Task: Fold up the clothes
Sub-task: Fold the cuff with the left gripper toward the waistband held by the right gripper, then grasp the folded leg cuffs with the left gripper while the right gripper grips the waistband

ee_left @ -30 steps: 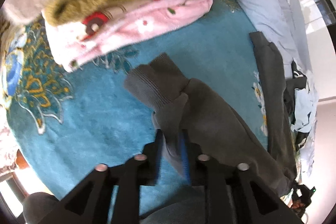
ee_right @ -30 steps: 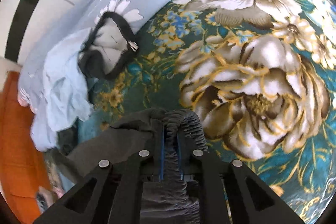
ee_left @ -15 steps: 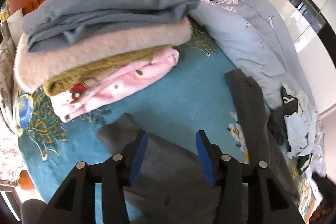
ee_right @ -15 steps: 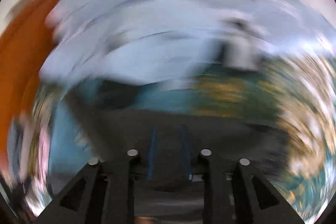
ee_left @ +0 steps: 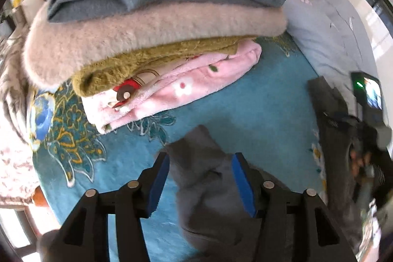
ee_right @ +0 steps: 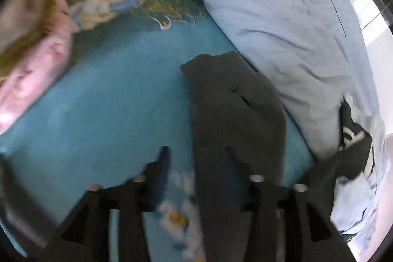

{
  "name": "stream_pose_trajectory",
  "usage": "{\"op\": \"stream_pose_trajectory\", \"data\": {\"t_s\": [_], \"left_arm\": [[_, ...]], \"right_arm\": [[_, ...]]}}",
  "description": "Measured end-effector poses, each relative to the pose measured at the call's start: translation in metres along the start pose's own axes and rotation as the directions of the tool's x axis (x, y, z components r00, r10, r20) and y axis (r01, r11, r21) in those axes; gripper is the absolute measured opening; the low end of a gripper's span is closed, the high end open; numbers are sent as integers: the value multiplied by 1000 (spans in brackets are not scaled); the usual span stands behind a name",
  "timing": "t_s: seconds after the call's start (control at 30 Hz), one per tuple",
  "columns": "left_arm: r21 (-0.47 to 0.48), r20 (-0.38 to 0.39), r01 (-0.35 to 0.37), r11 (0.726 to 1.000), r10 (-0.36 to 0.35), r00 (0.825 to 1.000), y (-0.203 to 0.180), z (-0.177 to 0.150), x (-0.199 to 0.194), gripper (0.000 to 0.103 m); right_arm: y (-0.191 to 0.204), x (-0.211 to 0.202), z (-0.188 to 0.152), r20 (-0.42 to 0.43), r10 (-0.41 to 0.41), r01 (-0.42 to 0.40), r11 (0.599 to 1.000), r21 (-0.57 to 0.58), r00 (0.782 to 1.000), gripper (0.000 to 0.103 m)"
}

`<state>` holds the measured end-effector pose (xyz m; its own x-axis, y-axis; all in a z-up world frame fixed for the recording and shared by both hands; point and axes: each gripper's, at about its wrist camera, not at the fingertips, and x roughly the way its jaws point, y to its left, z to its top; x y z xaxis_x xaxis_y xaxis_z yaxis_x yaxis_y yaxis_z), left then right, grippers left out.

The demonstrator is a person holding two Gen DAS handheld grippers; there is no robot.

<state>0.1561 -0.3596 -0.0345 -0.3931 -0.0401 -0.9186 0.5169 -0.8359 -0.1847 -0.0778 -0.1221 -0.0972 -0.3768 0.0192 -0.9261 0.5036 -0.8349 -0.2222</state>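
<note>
Both the left gripper (ee_left: 200,178) and right gripper (ee_right: 196,176) hang spread, holding nothing, over the limp grey garment (ee_left: 208,200) on the bedspread (ee_left: 245,114); its soft, light knit looks best pinched at a cuff or hem.

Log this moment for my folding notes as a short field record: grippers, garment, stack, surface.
left gripper: open, jaws apart over the grey cuff
right gripper: open, blurred, over the other dark grey part
grey garment: lying on the blanket, not gripped
folded stack: blue-grey on top, then beige, olive, pink at bottom
surface: teal floral blanket
beside it: pale blue quilt
</note>
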Motion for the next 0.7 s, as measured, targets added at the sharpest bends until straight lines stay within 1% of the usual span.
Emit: {"op": "stream_pose_trajectory", "data": {"t_s": [0.03,0.13,0.17,0.2,0.23,0.27,0.3,0.33,0.37,0.43,0.47,0.5,0.6,0.7], "left_arm": [[11,3,-1,1000,1,1000,3,1,-2,57],[26,2,41,999,-41,999,11,5,-4,58],[28,4,40,999,-40,999,13,6,-4,58],[31,6,29,999,-29,1000,15,7,-4,58],[36,9,17,999,-17,1000,17,7,-3,58],[40,9,16,999,-16,1000,20,7,-2,58],[45,9,16,999,-17,1000,23,7,-2,58],[43,7,19,999,-19,1000,28,6,-2,58],[40,5,22,999,-22,1000,32,5,-2,58],[36,-3,30,999,-30,1000,41,2,-1,58],[37,-10,29,999,-28,1000,44,0,1,58],[38,-18,26,999,-25,1000,47,-2,3,58],[29,-56,23,999,-21,998,55,-8,11,58],[8,-89,52,999,-51,995,59,-13,18,58]], "right_arm": [[9,10,10,-9,-22,22,999,-28,1000,54],[34,39,38,-31,-90,86,990,-112,995,53],[32,42,40,-37,-106,102,990,-102,994,51],[28,44,41,-44,-120,116,989,-89,992,38],[25,46,42,-51,-135,131,988,-77,990,31],[21,48,42,-59,-149,145,987,-64,987,20],[18,48,44,-70,-149,146,988,-58,986,7],[16,47,44,-79,-148,144,988,-54,986,7],[14,43,45,-77,-138,135,990,-44,987,7],[16,19,45,-33,-44,43,999,-10,998,7],[19,6,45,-10,9,-9,1000,2,1000,6],[27,-12,41,23,78,-78,997,-6,997,6],[59,-33,29,47,165,-160,983,-88,985,6],[80,-5,22,-14,148,-149,983,-106,989,6]]}}
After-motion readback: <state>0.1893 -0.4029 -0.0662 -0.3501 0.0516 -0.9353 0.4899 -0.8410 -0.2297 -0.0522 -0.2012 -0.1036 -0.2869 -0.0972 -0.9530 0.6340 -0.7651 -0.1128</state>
